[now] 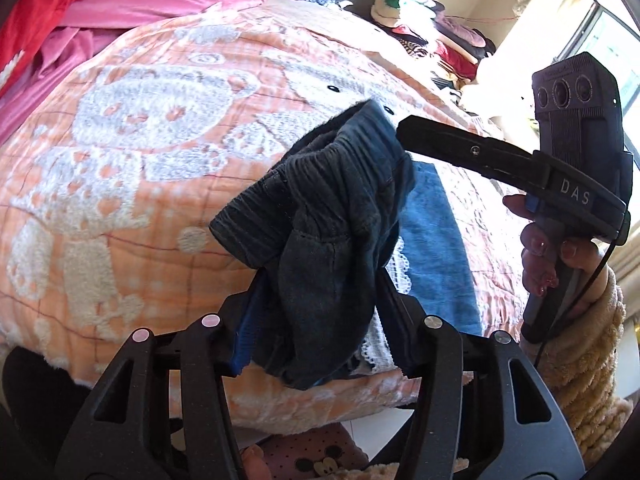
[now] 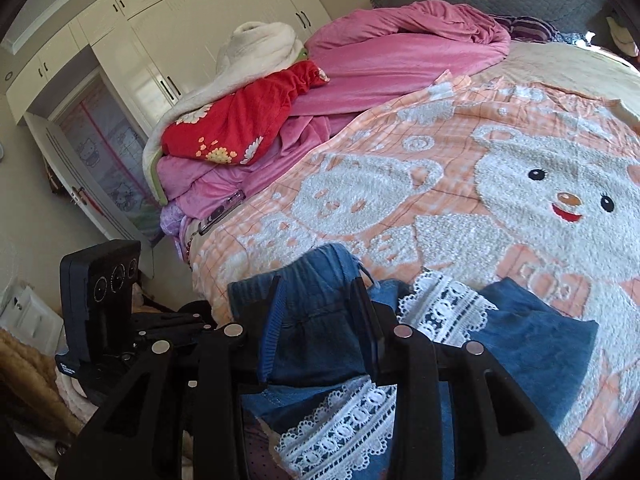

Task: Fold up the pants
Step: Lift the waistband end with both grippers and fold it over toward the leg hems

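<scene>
The pants point(image 1: 328, 216) are dark blue denim with a ribbed waistband and white lace trim point(image 2: 352, 420). They are bunched and lifted above the orange bear blanket point(image 1: 140, 128) at the bed's near edge. My left gripper point(image 1: 320, 280) is shut on the bunched waistband end. My right gripper point(image 2: 320, 300) is shut on the pants' waistband too; in the left wrist view its finger point(image 1: 460, 146) reaches into the fabric from the right. The legs point(image 2: 540, 340) trail down onto the blanket.
Pink bedding point(image 2: 400, 52), a red flowered quilt point(image 2: 240, 120) and a white blanket point(image 2: 260, 48) are piled at the bed's far side. A phone point(image 2: 222, 212) lies at the bed's edge. Clothes are heaped by the window point(image 1: 440, 40). White wardrobes point(image 2: 180, 20) stand behind.
</scene>
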`<state>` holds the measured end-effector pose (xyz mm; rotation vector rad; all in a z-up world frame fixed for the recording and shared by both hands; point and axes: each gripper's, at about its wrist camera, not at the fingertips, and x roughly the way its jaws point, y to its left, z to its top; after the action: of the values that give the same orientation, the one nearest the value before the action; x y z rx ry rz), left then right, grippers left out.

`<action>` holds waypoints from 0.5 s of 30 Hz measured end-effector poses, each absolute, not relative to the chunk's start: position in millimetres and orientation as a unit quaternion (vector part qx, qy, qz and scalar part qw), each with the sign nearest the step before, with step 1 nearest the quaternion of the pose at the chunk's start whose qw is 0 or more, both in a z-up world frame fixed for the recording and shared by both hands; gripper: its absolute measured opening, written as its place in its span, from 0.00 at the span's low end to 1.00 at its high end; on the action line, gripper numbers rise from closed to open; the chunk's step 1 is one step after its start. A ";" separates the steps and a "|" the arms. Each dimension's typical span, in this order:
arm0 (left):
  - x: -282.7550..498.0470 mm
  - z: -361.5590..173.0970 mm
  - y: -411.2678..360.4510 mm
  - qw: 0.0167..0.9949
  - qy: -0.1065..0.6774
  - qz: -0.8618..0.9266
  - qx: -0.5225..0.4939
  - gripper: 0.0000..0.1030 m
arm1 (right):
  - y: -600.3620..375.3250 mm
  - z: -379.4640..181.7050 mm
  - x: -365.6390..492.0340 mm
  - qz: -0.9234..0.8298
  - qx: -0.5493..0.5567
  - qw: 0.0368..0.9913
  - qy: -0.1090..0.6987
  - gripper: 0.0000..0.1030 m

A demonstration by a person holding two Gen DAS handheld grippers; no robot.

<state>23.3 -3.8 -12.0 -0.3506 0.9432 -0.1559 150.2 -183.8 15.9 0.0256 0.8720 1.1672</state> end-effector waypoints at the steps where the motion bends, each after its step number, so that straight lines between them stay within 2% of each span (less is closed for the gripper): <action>1: 22.9 -10.3 -7.7 0.873 0.452 -0.078 -0.166 0.44 | -191.7 16.6 151.6 0.529 0.015 0.750 0.397 0.31; 7: 33.3 -9.1 -35.5 0.872 0.456 -0.095 -0.150 0.44 | -224.9 15.1 155.0 0.507 0.023 0.767 0.393 0.31; 14: 38.5 -16.3 -75.3 0.864 0.466 -0.137 -0.130 0.32 | -252.2 -3.4 153.9 0.463 0.020 0.779 0.422 0.34; 15: 38.3 -18.5 -82.3 0.862 0.469 -0.146 -0.126 0.32 | -255.3 -6.6 154.7 0.456 0.024 0.779 0.429 0.42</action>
<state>38.3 -82.3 -18.5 -0.2653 0.9839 -0.3060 154.7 -255.3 -6.6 0.0516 0.9274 0.9855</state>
